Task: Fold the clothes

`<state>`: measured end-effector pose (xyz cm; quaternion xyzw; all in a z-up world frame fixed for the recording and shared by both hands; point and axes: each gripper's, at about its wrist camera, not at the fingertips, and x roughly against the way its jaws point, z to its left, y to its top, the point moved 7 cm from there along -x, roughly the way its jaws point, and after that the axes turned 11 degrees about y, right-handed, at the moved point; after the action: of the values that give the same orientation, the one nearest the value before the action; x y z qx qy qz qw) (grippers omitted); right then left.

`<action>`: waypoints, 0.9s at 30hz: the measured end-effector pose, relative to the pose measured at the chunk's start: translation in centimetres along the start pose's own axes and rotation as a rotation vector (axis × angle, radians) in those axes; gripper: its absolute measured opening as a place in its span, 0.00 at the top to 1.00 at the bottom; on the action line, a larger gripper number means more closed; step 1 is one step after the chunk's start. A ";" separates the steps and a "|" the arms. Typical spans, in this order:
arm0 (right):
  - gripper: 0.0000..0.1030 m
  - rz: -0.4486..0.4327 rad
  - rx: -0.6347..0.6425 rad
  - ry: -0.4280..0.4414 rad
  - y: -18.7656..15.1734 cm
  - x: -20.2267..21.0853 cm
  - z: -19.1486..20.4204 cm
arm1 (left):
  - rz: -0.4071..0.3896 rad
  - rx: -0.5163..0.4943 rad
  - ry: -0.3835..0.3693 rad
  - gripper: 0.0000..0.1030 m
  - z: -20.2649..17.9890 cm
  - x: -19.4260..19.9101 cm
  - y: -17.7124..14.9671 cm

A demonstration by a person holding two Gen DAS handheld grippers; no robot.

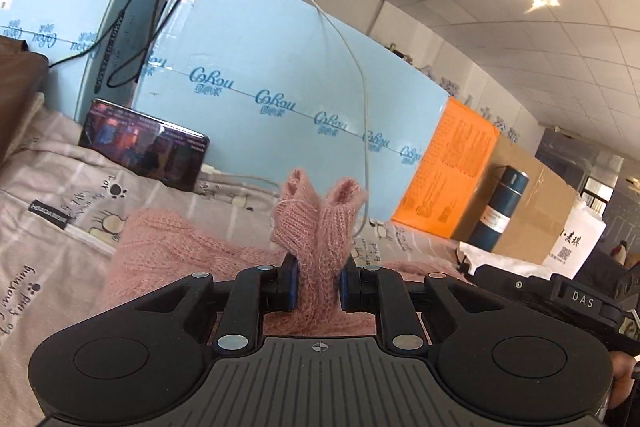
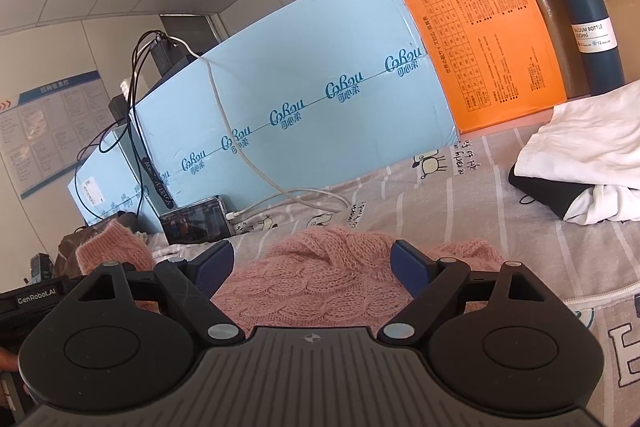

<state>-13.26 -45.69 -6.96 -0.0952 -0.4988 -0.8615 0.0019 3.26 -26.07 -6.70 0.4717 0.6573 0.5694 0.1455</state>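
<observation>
A pink knitted sweater [image 1: 172, 247] lies on the grey patterned bedsheet [image 1: 60, 187]. My left gripper [image 1: 318, 281] is shut on the sweater's two sleeve cuffs [image 1: 320, 215], which stick up together between the blue pads. In the right wrist view the sweater's cable-knit body [image 2: 308, 279] lies bunched under my right gripper [image 2: 312, 265], which is open with its jaws wide apart just above the knit. The held cuffs and the left gripper show at the left of that view [image 2: 108, 247].
Light blue boxes [image 2: 304, 99] and an orange box [image 2: 480, 39] line the far side of the bed. A phone [image 1: 144, 143] leans on a blue box, with a white cable [image 2: 304, 195]. A blue vacuum bottle [image 2: 584, 23] and white and black clothes [image 2: 580, 155] sit at the right.
</observation>
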 end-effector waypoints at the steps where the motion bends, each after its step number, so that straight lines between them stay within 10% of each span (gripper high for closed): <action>1: 0.18 0.002 0.002 0.001 0.0 0.0 0.0 | 0.018 -0.010 -0.003 0.73 -0.3 -0.5 -0.6; 7: 0.18 0.013 0.016 0.000 -0.2 -0.2 0.2 | 0.014 0.012 -0.140 0.14 -1.3 0.2 -1.5; 12: 0.18 0.016 0.028 -0.004 -0.3 -0.3 0.3 | -0.161 0.180 -0.101 0.12 1.4 3.4 1.2; 17: 0.18 -0.013 0.037 0.056 -0.1 0.1 1.1 | -0.204 0.482 0.293 0.06 9.0 5.4 1.4; 21: 0.18 -0.014 0.023 0.163 0.0 0.0 3.2 | -0.041 0.654 0.252 0.06 11.5 4.7 -1.0; 27: 0.17 0.116 0.097 0.324 -1.1 -2.9 9.7 | 0.034 0.658 0.119 0.05 9.4 4.4 -2.1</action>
<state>-9.00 -37.07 -3.74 0.0167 -0.5265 -0.8390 0.1365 6.88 -16.70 -9.89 0.4702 0.8053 0.3557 -0.0627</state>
